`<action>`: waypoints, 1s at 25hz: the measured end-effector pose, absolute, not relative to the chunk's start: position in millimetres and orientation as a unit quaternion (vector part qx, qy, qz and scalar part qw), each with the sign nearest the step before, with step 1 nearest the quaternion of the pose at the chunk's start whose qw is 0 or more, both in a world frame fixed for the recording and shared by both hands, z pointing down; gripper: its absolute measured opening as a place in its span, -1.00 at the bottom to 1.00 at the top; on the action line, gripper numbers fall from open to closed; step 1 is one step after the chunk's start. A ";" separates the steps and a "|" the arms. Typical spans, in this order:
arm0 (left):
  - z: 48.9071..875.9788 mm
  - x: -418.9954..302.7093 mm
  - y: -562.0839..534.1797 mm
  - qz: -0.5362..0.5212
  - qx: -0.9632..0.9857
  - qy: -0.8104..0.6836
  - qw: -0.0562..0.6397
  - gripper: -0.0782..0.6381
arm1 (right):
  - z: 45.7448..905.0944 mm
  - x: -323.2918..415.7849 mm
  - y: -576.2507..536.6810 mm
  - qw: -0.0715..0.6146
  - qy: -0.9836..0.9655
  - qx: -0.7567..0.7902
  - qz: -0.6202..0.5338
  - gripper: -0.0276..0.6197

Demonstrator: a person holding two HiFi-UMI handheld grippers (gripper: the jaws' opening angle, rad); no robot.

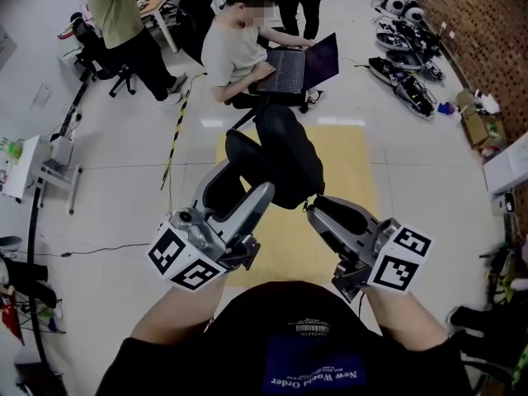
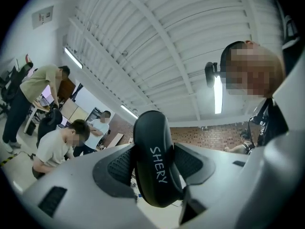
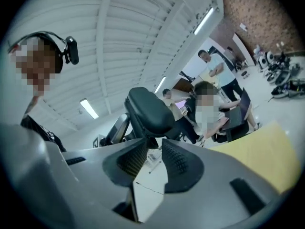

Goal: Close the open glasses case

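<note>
The black oval hard-shell glasses case (image 1: 285,159) is held open in mid-air in front of the person. One shell is clenched edge-on between the pads of the left gripper (image 2: 155,166), with its long axis running 12 to 6 o'clock there. The right gripper (image 3: 155,156) is released, pads apart, and the free shell sits just past its tips at 12 o'clock, so this hand looks the nearer one to fold it shut.

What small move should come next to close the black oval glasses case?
Probably press the right tool on the free half of the black oval glasses case, folding it toward the half the left tool clamps: the case gapes, and the right jaws stand apart.
</note>
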State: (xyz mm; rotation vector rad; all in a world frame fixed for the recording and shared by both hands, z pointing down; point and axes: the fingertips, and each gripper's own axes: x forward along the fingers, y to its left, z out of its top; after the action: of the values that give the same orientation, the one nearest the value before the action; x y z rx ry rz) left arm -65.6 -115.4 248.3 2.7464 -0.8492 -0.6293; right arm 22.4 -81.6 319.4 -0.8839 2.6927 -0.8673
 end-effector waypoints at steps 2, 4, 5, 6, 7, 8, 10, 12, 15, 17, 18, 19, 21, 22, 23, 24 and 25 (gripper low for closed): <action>244.4 -67.3 -111.4 -0.217 0.931 -0.280 0.090 -0.09 | 320.8 22.8 -75.3 0.108 0.904 -0.268 -0.314 -0.67; 241.0 -68.9 -108.9 -0.222 0.932 -0.273 0.089 -0.09 | 319.3 23.2 -70.6 0.129 0.902 -0.242 -0.334 -0.67; 239.8 -69.6 -108.7 -0.226 0.931 -0.270 0.092 -0.08 | 317.2 22.8 -69.1 0.135 0.903 -0.233 -0.335 -0.63; 239.1 -69.7 -108.8 -0.228 0.931 -0.267 0.096 -0.08 | 314.7 21.7 -67.6 0.133 0.908 -0.230 -0.324 -0.61; 238.6 -69.1 -108.7 -0.230 0.931 -0.264 0.099 -0.08 | 312.0 19.7 -66.1 0.123 0.916 -0.232 -0.303 -0.58; 238.4 -67.9 -108.2 -0.230 0.932 -0.260 0.102 -0.09 | 309.5 16.9 -64.4 0.108 0.925 -0.235 -0.278 -0.58; 238.3 -64.6 -106.4 -0.229 0.935 -0.251 0.103 -0.09 | 305.2 10.9 -61.6 0.082 0.939 -0.238 -0.235 -0.58; 238.8 -59.9 -103.5 -0.228 0.938 -0.242 0.103 -0.09 | 304.5 8.0 -60.2 0.062 0.946 -0.238 -0.212 -0.58; 241.5 -52.2 -100.1 -0.220 0.943 -0.226 0.106 -0.08 | 307.8 10.9 -58.3 0.027 0.954 -0.243 -0.171 -0.58; 243.6 -50.8 -101.3 -0.215 0.946 -0.212 0.120 -0.08 | 308.6 11.6 -57.3 0.005 0.960 -0.240 -0.146 -0.58; 244.4 -51.3 -102.6 -0.214 0.947 -0.203 0.129 -0.08 | 308.8 10.9 -56.7 -0.003 0.962 -0.233 -0.140 -0.58; 245.1 -52.0 -104.0 -0.213 0.948 -0.194 0.137 -0.08 | 309.0 10.0 -56.2 -0.009 0.964 -0.225 -0.139 -0.58; 246.4 -53.7 -106.2 -0.210 0.949 -0.180 0.150 -0.08 | 309.0 8.9 -54.7 -0.014 0.968 -0.206 -0.143 -0.58; 246.9 -54.9 -107.0 -0.210 0.949 -0.177 0.154 -0.08 | 308.8 8.6 -53.7 -0.013 0.969 -0.200 -0.147 -0.58; 247.3 -56.1 -107.5 -0.210 0.949 -0.176 0.156 -0.08 | 308.4 8.6 -52.9 -0.011 0.969 -0.197 -0.149 -0.58; 247.6 -57.1 -107.7 -0.210 0.949 -0.176 0.158 -0.08 | 308.2 8.7 -52.6 -0.009 0.969 -0.198 -0.150 -0.59; 247.8 -57.4 -108.1 -0.211 0.948 -0.176 0.160 -0.08 | 307.9 9.2 -53.0 -0.006 0.968 -0.202 -0.150 -0.59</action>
State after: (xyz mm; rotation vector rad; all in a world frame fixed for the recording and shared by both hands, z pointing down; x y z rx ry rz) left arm -57.4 -108.1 247.8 2.7092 -0.5040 -0.6029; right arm 9.2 -53.0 307.9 -0.6357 3.0531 -0.4745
